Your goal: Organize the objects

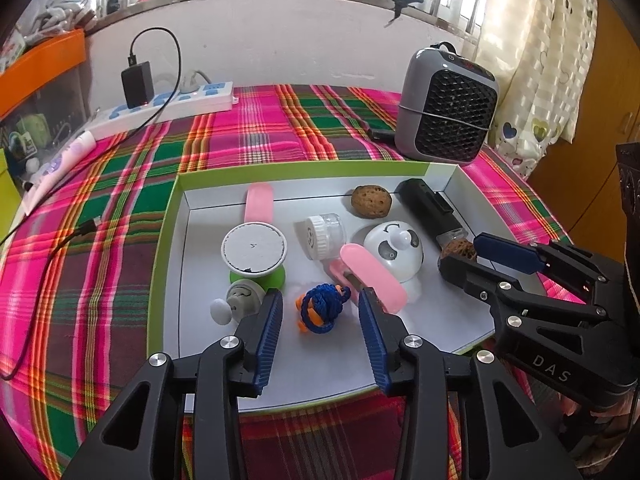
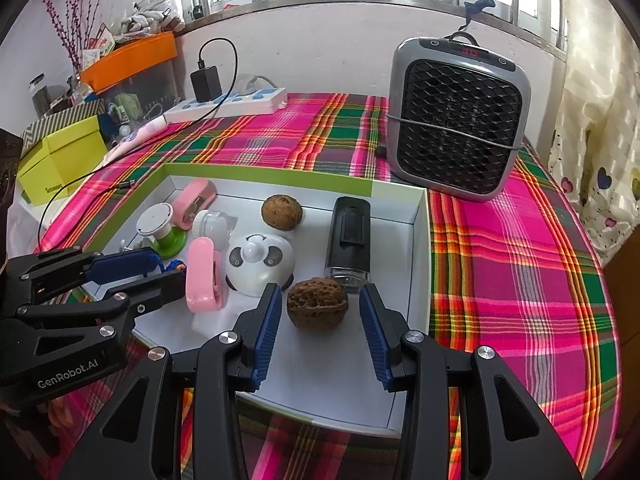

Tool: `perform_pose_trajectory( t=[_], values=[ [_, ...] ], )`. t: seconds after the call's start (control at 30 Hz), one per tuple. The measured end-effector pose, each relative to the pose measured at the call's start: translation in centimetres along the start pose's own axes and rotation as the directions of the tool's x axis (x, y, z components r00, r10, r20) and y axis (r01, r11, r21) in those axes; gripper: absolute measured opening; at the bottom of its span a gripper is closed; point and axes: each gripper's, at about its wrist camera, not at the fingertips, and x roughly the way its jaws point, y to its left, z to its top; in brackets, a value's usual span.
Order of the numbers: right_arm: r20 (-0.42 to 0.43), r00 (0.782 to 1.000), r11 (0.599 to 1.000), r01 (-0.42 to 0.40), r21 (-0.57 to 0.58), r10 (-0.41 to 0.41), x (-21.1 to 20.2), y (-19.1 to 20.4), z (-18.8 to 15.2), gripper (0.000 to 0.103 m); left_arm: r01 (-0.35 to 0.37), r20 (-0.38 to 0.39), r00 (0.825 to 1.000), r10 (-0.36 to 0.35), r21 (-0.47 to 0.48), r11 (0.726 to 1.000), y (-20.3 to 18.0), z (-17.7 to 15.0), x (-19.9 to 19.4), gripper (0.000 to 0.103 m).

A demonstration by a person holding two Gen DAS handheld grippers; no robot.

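- Walnut (image 2: 317,303) lies on the white floor of the green-rimmed tray (image 2: 264,171), between the blue pads of my right gripper (image 2: 318,332); the pads stand clear of it on both sides, so nothing is grasped.
- Its seam and long axis run across the view, from one pad to the other.
- "GenRobot.AI" is printed on my left gripper (image 1: 320,332)'s body; "DAS" shows on the right one's.
- My left gripper is released too, its pads either side of a blue knotted cord toy (image 1: 320,309) without touching it.
- Bare tray floor lies in front of both grippers up to the near rim.
- A black cylinder (image 2: 349,242) sits just behind the walnut, a panda bell (image 2: 259,265) just beside it.
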Motion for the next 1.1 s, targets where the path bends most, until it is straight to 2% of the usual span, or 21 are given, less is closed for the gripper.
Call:
perform_pose_trajectory(
  t=[0.23, 0.5, 0.63, 1.1],
  values=[
    [0.005, 1.0, 1.0, 0.006, 0.013, -0.006, -0.4, -0.1, -0.1, 0.042, -0.004, 0.014, 1.0, 0.004, -0.005, 1.0, -0.1, 0.0, -0.6, 0.038],
    [0.019, 1.0, 0.999, 0.0, 0.037, -0.001, -1.5, 0.1, -0.4, 0.042, -0.063, 0.052, 0.997, 0.064, -0.018, 0.998, -0.1, -0.4, -2.1, 0.038],
    [0.03, 1.0, 0.999, -0.006, 0.042, 0.005, -2.2, 0.5, -0.5, 0.042, -0.064, 0.066, 0.996, 0.065, -0.027, 0.998, 0.0, -0.6, -3.0, 0.038],
    [0.055, 0.998, 0.999, -0.011, 0.053, 0.009, -4.7, 1.8, -1.8, 0.042, -0.097, 0.103, 0.99, 0.099, -0.022, 0.995, -0.9, -2.7, -6.1, 0.038]
  ],
)
